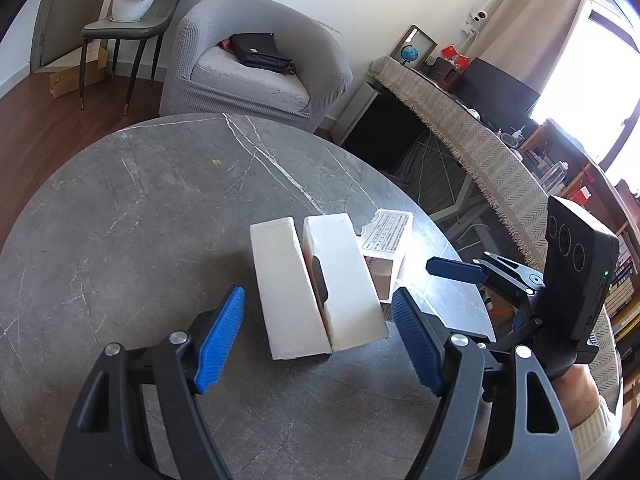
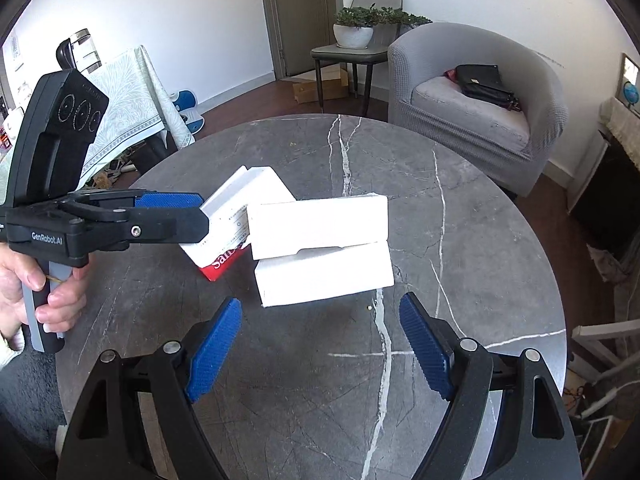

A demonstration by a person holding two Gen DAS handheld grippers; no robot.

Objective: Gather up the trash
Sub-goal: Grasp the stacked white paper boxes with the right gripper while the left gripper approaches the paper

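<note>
On the round grey marble table [image 1: 140, 200], seen from the left wrist, two white foam blocks [image 1: 316, 288] lie side by side with an open white carton [image 1: 386, 244] just behind them, and the left gripper [image 1: 320, 336] hangs over their near ends, jaws apart and pressing nothing. From the right wrist, the same blocks [image 2: 324, 248] sit mid-table, the carton [image 2: 236, 220] beside them, while the right gripper [image 2: 320, 348] stands wide open short of them, empty.
</note>
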